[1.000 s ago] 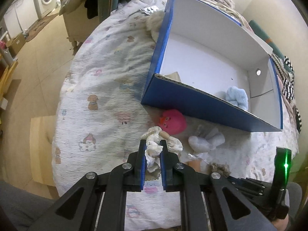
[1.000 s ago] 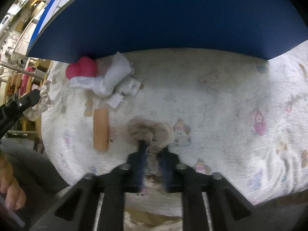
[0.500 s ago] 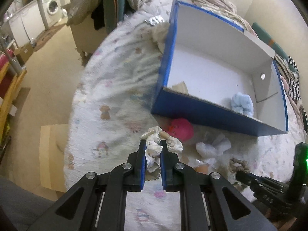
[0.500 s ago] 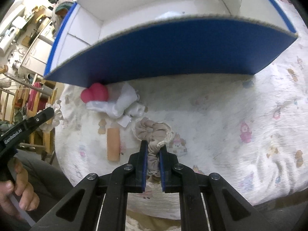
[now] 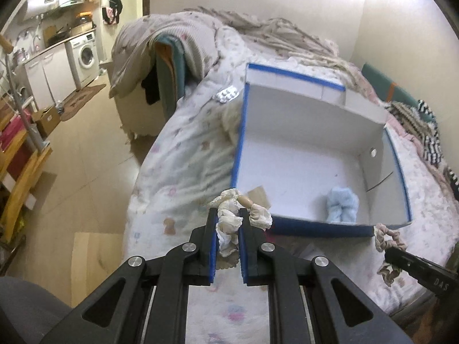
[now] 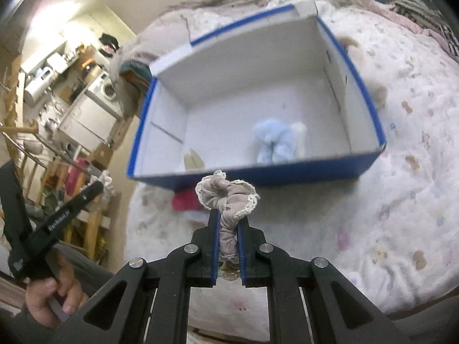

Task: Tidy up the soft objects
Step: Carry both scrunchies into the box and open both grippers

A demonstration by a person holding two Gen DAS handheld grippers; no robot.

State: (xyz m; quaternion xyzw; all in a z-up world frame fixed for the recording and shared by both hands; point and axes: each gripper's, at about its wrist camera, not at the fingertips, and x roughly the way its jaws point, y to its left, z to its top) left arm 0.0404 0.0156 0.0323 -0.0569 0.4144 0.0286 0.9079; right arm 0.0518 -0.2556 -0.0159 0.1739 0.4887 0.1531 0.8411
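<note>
My left gripper (image 5: pixel 227 215) is shut on a cream scrunchie (image 5: pixel 229 218) and holds it in the air just before the near left corner of the blue box (image 5: pixel 312 228). My right gripper (image 6: pixel 228 215) is shut on a beige lace-edged scrunchie (image 6: pixel 228 197), lifted in front of the box's near wall (image 6: pixel 258 173); it also shows in the left wrist view (image 5: pixel 385 236). A light blue scrunchie (image 5: pixel 342 205) lies inside the box, seen too in the right wrist view (image 6: pixel 274 140). A pink soft toy (image 6: pixel 186 202) lies on the bed before the box.
The box sits on a bedspread (image 5: pixel 183 154) with cartoon prints. A tan card (image 5: pixel 259 196) lies in the box corner. A blister pack (image 5: pixel 226 94) lies beyond the box. Piled blankets (image 5: pixel 172 37) are at the bed's far end. Floor and a washing machine (image 5: pixel 86 54) are left.
Both grippers have risen with their scrunchies, from near the bedspread to above the box's near wall. The box interior is now in view of the right wrist camera.
</note>
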